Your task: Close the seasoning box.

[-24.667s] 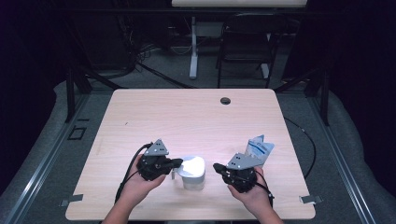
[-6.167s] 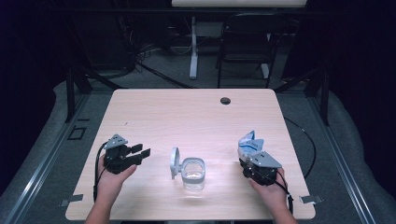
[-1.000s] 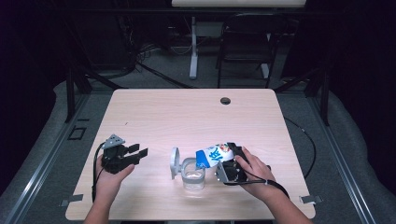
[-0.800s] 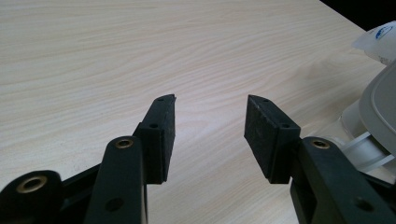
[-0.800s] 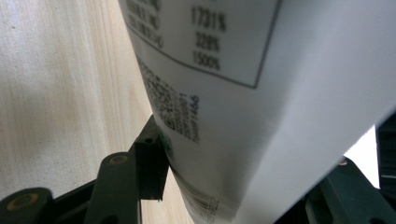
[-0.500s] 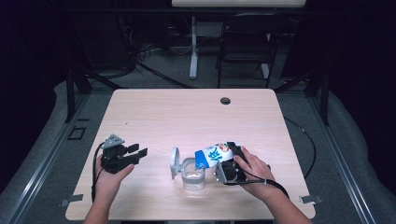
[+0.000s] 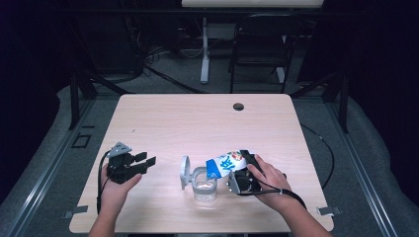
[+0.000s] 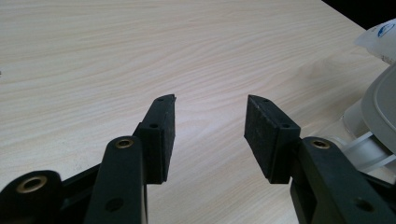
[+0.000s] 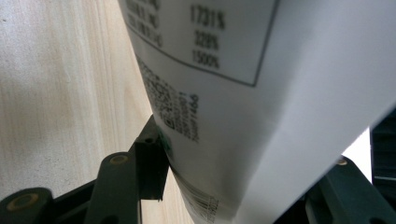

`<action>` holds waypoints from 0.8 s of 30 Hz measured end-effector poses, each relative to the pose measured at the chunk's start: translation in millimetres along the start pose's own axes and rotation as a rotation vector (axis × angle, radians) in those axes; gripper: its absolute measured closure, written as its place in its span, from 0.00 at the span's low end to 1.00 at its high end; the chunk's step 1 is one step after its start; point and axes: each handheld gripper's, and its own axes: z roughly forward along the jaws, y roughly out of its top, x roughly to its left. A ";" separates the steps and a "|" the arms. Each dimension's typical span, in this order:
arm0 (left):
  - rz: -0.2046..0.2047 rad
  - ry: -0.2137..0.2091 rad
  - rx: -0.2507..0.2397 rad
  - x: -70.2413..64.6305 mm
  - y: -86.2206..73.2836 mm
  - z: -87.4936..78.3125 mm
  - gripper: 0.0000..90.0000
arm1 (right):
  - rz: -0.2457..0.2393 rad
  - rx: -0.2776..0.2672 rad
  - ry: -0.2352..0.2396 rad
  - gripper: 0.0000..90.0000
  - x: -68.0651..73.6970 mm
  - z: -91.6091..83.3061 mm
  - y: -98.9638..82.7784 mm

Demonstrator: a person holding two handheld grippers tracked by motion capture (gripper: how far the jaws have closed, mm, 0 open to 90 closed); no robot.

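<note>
The pale wooden counter carries the work. Compared with the views of a few seconds earlier, the white-and-blue printed pouch has been carried from the counter's right side and tipped, mouth down, over the clear plastic jar, whose grey hinged lid stands open on the far side from the right gripper. Over the last second nothing has shifted, so pouring is judged to be in hand. The right jaws are seen spread wide and clamped on the pouch. The left gripper is held well apart from the jar, its jaws parted with nothing between them.
</note>
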 end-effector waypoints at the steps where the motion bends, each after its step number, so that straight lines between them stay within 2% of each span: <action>1: 0.000 0.000 0.000 0.0 0.0 0.0 0.60 | -0.001 0.001 0.001 0.51 -0.2 0.0 0.0; 13: -0.004 0.004 -0.006 0.0 -0.3 0.5 0.60 | -0.037 0.002 -0.017 0.51 -1.7 -0.8 1.6; 24: -0.001 0.002 -0.001 0.4 -0.4 0.5 0.60 | -0.079 0.035 -0.033 0.51 -3.8 -2.4 4.0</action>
